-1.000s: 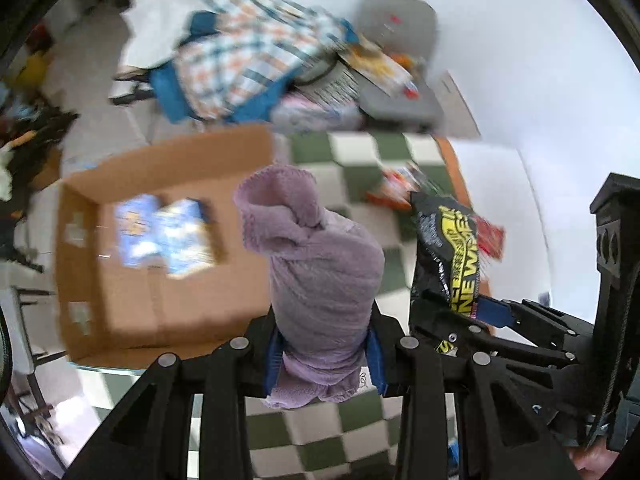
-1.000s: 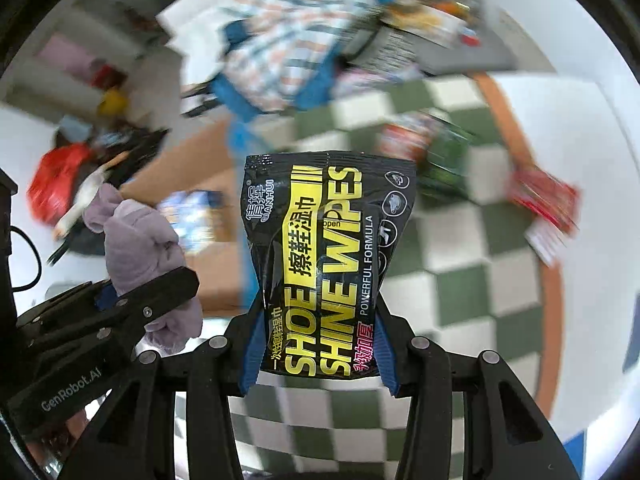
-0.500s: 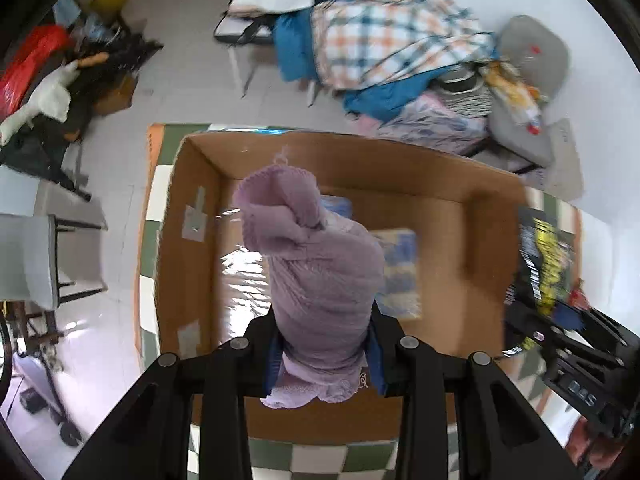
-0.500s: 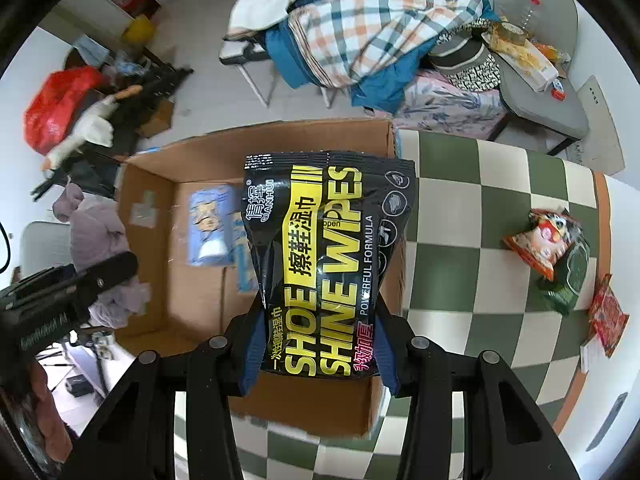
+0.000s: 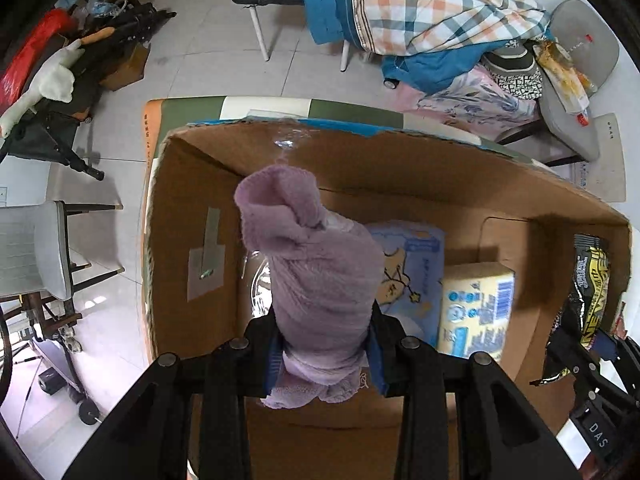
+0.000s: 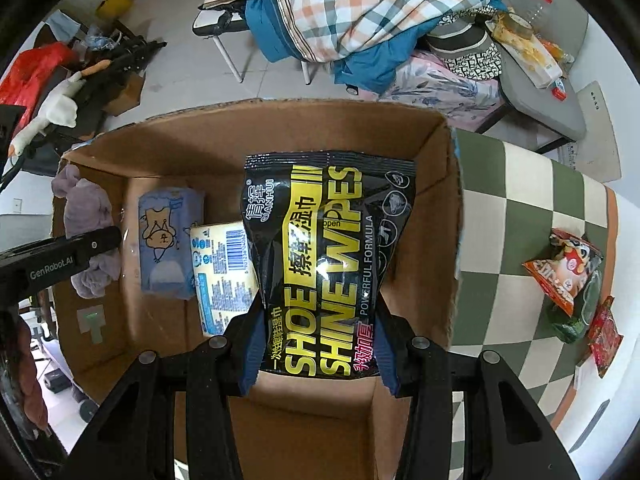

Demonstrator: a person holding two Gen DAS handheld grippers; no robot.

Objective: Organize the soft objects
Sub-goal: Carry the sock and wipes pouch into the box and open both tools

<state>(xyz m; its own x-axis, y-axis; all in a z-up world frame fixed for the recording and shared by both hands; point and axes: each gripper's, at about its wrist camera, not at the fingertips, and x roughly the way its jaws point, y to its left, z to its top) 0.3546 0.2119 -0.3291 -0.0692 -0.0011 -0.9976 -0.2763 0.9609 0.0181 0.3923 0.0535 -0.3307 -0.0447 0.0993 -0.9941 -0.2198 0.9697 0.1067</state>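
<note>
Two grippers hang over the same open cardboard box (image 5: 400, 184), each with something soft pinched between its fingers. At the bottom centre of the left wrist view, the left gripper (image 5: 324, 354) is clamped on a rolled purple towel (image 5: 316, 276), which stands up out of the jaws with its folded end toward the middle of the frame. At the bottom centre of the right wrist view, the right gripper (image 6: 318, 354) is closed on the lower end of a black and yellow pack of shoe shine wipes (image 6: 328, 248), the pack standing upright in front of the lens. Each tool shows in the other's view: the towel at the left edge of the right view, the wipes pack at the right edge of the left view. On the box floor beyond them lie a pale blue tissue pack (image 6: 166, 240) and a yellow and blue pack (image 6: 224, 272), touching side by side. To the right of the box, a green and white checkered mat (image 6: 516, 216) carries some snack bags (image 6: 568, 276). Toward the top of both frames, a plaid blanket (image 6: 372, 8) is heaped over a chair on the tiled floor.
</note>
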